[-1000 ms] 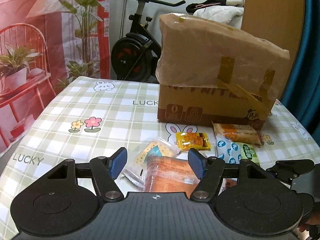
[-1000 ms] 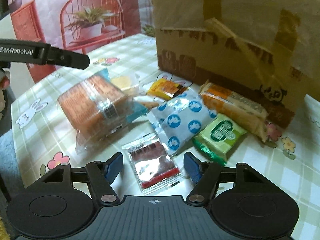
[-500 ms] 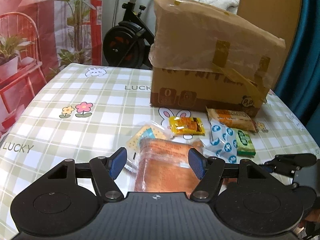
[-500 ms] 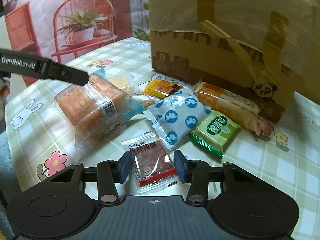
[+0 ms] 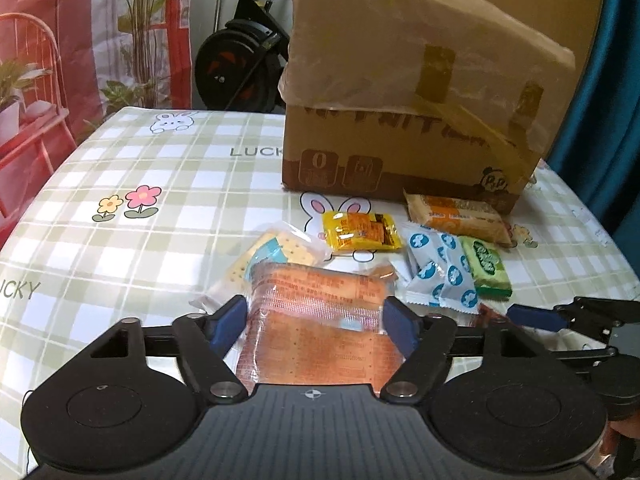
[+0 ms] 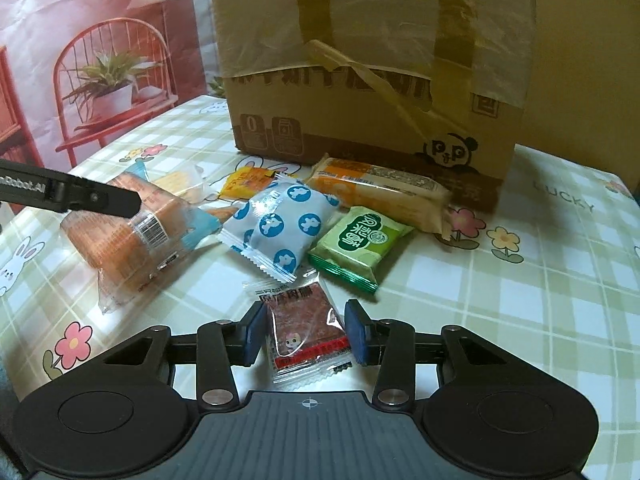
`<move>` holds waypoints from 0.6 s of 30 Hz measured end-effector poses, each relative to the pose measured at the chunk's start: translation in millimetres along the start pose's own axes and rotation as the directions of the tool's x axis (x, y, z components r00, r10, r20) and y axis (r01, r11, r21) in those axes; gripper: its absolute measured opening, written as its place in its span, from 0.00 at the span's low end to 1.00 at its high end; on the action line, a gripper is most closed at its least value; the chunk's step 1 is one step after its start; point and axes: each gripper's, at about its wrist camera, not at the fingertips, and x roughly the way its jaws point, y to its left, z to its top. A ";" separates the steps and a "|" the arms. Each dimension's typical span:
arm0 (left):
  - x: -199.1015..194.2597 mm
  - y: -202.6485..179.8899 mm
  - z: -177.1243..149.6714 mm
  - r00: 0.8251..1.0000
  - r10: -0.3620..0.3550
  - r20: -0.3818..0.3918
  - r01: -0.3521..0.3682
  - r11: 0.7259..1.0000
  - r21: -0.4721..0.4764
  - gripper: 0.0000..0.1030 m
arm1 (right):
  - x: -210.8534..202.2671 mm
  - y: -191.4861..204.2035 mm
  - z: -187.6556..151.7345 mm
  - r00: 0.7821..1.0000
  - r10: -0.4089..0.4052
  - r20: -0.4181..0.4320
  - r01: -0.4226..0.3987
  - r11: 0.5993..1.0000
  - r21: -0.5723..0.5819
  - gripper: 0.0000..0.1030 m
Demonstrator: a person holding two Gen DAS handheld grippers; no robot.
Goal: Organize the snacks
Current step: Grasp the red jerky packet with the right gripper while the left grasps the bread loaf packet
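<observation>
The left gripper (image 5: 314, 322) is standing wide, its jaws having just been opening, and the big orange packet (image 5: 320, 320) is lying between its blue pads (image 5: 228, 322), which are sitting right at the wrapper's edges; whether they are pressing it is hard to tell. Just ahead of this gripper and a little to its left, a cracker pack (image 5: 280, 252) is peeking out from behind the orange packet, and ahead of that a yellow sachet (image 5: 360, 232) is resting on the checked counter (image 5: 140, 168). Ahead and to its right, a white packet with blue dots (image 5: 440, 268) is lying beside a green packet (image 5: 486, 264), with a long orange bar (image 5: 456, 216) just beyond them, close against the taped cardboard box (image 5: 408, 112) that is standing furthest ahead. The right gripper (image 6: 306, 332) is sitting narrow, its jaws having just been closing, and its pads (image 6: 254, 332) are pressing both sides of a small clear sachet of red jerky (image 6: 306, 324) lying on the counter. Ahead of this gripper the blue-dotted and green packets are overlapping, and well off to its left the orange packet is lying under a finger of the left gripper
</observation>
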 end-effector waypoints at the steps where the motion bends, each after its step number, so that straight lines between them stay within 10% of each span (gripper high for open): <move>1: 0.5 -1.5 -1.3 1.000 0.000 0.002 0.000 1.000 0.008 0.80 | -0.2 0.2 -0.2 1.000 0.000 0.002 0.000 1.000 0.001 0.39; 18: 10.4 -23.2 -10.8 0.995 0.104 0.002 -0.103 0.984 0.148 0.90 | -0.5 1.2 -2.7 1.000 0.005 0.015 -0.005 1.000 0.009 0.40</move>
